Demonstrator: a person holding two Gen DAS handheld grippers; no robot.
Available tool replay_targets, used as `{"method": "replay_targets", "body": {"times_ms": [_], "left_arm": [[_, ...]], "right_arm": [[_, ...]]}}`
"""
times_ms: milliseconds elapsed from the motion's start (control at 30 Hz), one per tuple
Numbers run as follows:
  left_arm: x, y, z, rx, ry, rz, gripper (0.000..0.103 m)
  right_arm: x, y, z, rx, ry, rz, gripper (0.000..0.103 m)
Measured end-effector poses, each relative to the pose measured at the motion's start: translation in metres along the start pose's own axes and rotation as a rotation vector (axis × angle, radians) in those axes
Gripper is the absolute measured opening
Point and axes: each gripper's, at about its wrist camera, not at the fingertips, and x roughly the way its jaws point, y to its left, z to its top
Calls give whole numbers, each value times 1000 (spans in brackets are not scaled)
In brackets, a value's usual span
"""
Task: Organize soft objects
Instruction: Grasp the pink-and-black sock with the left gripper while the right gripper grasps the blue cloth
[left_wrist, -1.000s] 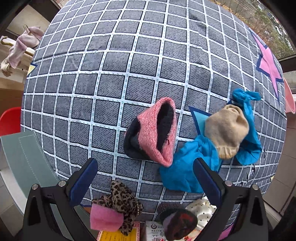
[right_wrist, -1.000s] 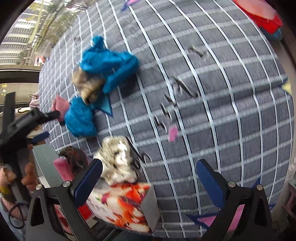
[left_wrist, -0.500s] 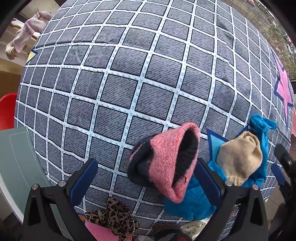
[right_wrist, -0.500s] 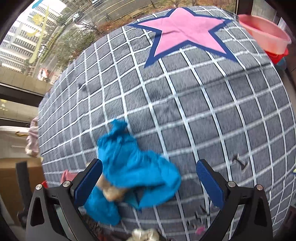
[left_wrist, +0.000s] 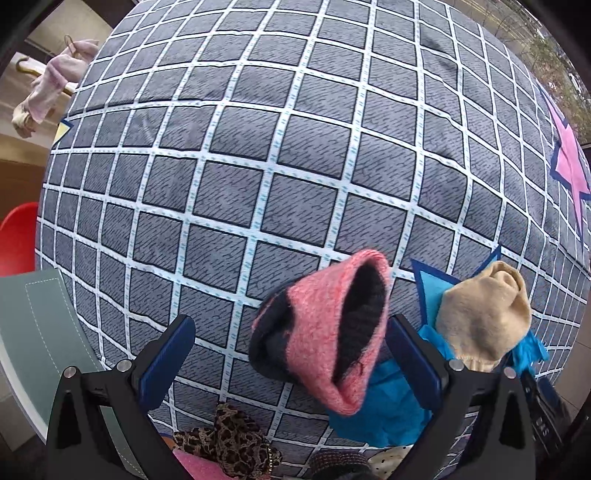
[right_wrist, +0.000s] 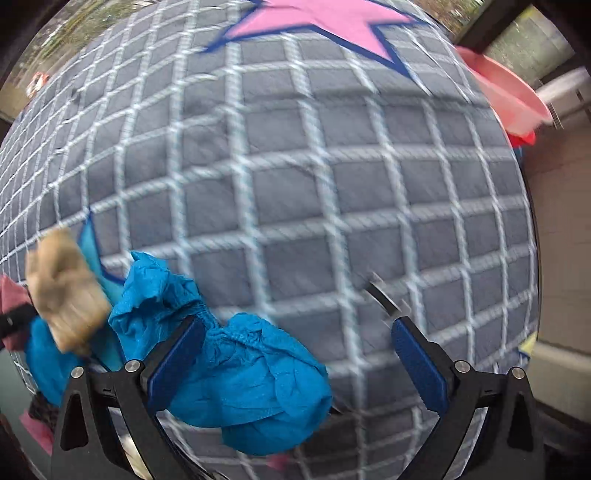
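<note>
Tongs (left_wrist: 291, 354) spread around pink sock (left_wrist: 332, 332), seemingly untouched.

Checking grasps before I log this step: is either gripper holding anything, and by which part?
Nothing is held. The left gripper is open around the pink sock, and the right gripper is open over the blue cloth.

One pink-and-black knitted sock (left_wrist: 332, 332); one beige sock (left_wrist: 484, 314); two crumpled blue fabric covers, one (right_wrist: 243, 384) large and near in the right view, one (left_wrist: 388, 406) under the beige sock; one leopard-print scrunchie (left_wrist: 229, 443); one pink star patch (right_wrist: 321, 22); one grey grid-patterned cloth (left_wrist: 258, 166).
</note>
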Motion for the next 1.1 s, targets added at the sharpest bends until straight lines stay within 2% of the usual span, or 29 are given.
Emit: {"method": "replay_targets", "body": {"times_ms": [33, 133, 200, 267, 433, 500, 567, 633, 767, 833, 867, 967, 1033, 1067, 1100], "left_arm": [[2, -3, 2, 5, 3, 4, 103], [5, -15, 6, 11, 16, 7, 103], [13, -18, 5, 18, 19, 15, 103], [21, -24, 6, 27, 24, 22, 103], [39, -44, 11, 30, 28, 19, 103], [43, -46, 13, 34, 30, 15, 103], [47, -45, 22, 20, 42, -15, 103], [54, -38, 26, -5, 50, -48, 103], [57, -36, 30, 1, 48, -46, 103], [58, -36, 30, -5, 44, -47, 103], [58, -37, 31, -8, 40, -48, 103], [51, -30, 26, -6, 52, -47, 103], [41, -28, 21, -6, 40, -49, 97], [36, -32, 18, 12, 22, -48, 92], [21, -35, 13, 33, 6, -47, 79]], "right_arm": [[-3, -10, -4, 28, -2, 12, 102], [-24, -30, -15, 106, -63, 160, 102], [-38, -22, -17, 60, -109, 234, 102], [-43, -7, -19, -18, -123, 254, 102], [-18, 43, -16, -153, -74, 173, 102], [-6, 58, -16, -191, -64, 93, 102], [0, 66, -16, -211, -58, 57, 102], [6, 69, -18, -205, -41, 58, 102], [10, 87, -23, -194, -36, 59, 103], [9, 85, -17, -194, -52, 64, 103], [6, 65, -8, -195, -59, 66, 103], [8, 49, -14, -212, -48, 68, 103], [11, 48, -17, -232, -27, 69, 102], [9, 49, -19, -235, -33, 68, 96], [6, 47, -19, -239, -46, 70, 91]]}}
